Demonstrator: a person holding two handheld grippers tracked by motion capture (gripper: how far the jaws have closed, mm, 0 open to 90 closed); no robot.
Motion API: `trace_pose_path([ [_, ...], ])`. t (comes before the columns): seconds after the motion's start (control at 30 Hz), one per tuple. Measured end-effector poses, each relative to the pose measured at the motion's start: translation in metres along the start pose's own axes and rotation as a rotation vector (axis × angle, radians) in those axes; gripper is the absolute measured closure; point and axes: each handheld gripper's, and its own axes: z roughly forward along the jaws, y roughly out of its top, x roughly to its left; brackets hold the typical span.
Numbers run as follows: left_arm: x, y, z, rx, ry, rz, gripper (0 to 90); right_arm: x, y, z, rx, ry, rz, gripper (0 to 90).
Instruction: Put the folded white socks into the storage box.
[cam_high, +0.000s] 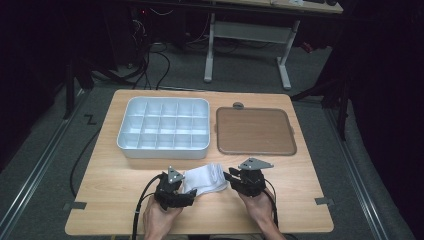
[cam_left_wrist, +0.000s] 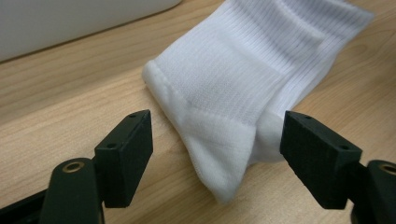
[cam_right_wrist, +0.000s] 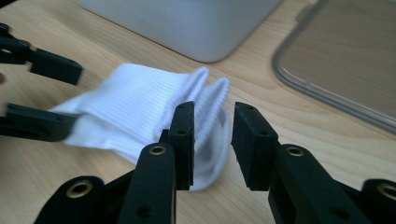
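Observation:
A folded white sock (cam_high: 207, 177) lies on the wooden table (cam_high: 280, 200) near its front edge, between my two grippers. My left gripper (cam_high: 192, 192) points right at the sock's one end. In the left gripper view the jaws of this gripper (cam_left_wrist: 217, 158) stand wide apart on either side of the sock's end (cam_left_wrist: 243, 88), and neither pad touches it. My right gripper (cam_high: 227, 176) comes in from the other side. Its jaws (cam_right_wrist: 210, 140) stand narrowly apart around the ribbed cuff (cam_right_wrist: 210, 102), and the right pad's face is bare. The left gripper (cam_right_wrist: 46, 95) appears at the far left of the right gripper view.
A white tray (cam_high: 165, 151) with several compartments stands just behind the sock. To its right lies a flat brown lid (cam_high: 255, 131) with a clear rim. Bare table extends left and right of the hands. The floor beyond holds cables and a desk frame.

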Motion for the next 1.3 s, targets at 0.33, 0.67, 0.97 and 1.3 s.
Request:
trace_pose_path([
  [0.33, 0.006, -0.005, 0.009, 0.007, 0.027, -0.006, 27.7, 0.022, 0.006, 0.025, 0.058, 0.052, -0.071, 72.5],
  [0.67, 0.008, -0.007, 0.012, -0.013, 0.054, 0.026, 31.2, 0.021, 0.001, 0.046, 0.123, 0.028, -0.065, 77.3],
  [0.97, 0.005, -0.011, 0.013, -0.027, 0.076, 0.068, 33.3, 0.017, -0.002, 0.049, 0.126, 0.022, -0.068, 87.2],
  [1.3, 0.004, -0.012, 0.015, -0.039, 0.098, 0.073, 35.9, 0.016, 0.002, 0.030, 0.080, 0.023, -0.067, 87.3],
])
